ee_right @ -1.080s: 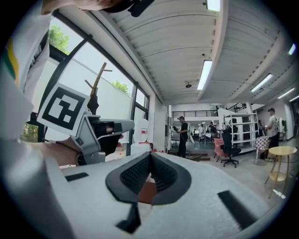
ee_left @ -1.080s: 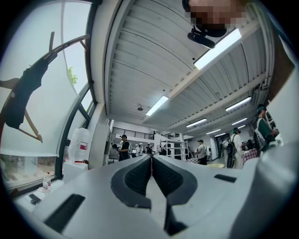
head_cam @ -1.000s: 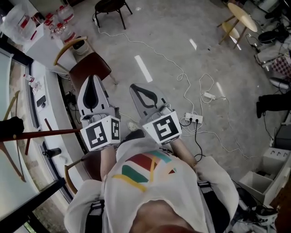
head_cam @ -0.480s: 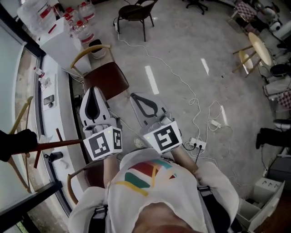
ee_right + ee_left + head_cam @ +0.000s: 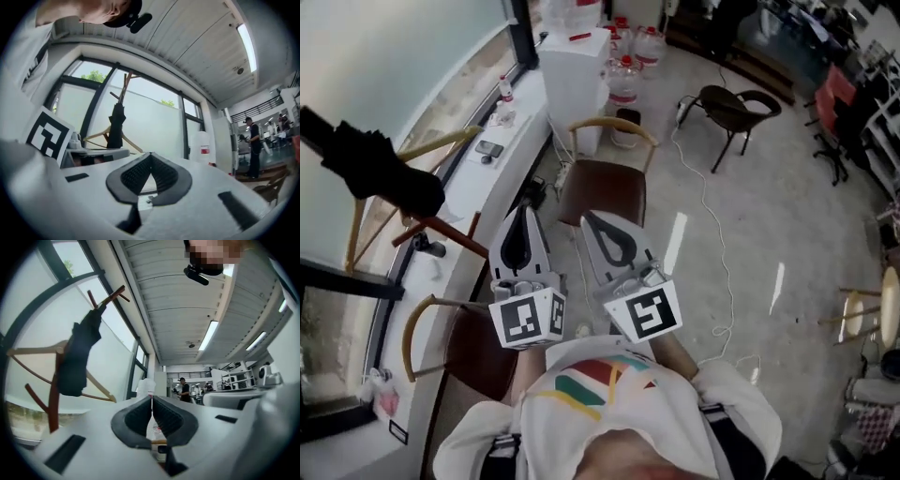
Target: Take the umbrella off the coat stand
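Plainly, left gripper (image 5: 523, 212) and right gripper (image 5: 587, 217) fingers meet, empty.

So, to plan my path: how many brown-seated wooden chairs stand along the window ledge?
2: the far chair ahead, next to the white cabinet; the near chair at lower left. Others may be hidden.

You could read no words or numbers; the red label (image 5: 205, 150) on the white jug (image 5: 201, 139), right of centre, was too blurred.

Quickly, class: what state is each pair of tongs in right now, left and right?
Left tongs: closed, holding nothing.
Right tongs: closed, holding nothing.
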`<action>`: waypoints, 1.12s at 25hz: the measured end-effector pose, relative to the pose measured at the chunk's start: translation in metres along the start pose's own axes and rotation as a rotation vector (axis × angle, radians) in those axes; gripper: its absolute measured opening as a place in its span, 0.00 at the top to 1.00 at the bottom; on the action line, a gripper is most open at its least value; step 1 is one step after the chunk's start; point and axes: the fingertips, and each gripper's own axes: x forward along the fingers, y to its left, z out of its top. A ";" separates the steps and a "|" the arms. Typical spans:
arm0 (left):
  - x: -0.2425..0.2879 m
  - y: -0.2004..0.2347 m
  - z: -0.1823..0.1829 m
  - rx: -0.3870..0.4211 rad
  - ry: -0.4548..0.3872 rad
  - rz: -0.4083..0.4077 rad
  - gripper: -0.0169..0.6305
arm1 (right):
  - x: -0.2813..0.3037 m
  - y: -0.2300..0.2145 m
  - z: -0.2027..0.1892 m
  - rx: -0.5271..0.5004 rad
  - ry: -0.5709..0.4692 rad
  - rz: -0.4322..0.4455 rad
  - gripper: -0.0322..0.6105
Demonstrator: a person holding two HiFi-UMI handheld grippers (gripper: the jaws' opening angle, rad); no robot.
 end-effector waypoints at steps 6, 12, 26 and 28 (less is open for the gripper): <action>-0.020 0.044 0.025 0.084 -0.063 0.285 0.96 | 0.055 0.029 0.004 0.064 -0.063 0.290 0.95; -0.063 0.065 0.041 0.135 -0.090 0.578 0.96 | 0.077 0.062 0.018 0.096 -0.157 0.549 0.95; -0.117 0.090 0.026 0.177 -0.085 0.912 0.96 | 0.076 0.088 -0.009 0.097 -0.103 0.751 0.95; -0.114 0.091 0.024 0.170 -0.084 0.913 0.96 | 0.075 0.086 -0.012 0.087 -0.098 0.750 0.95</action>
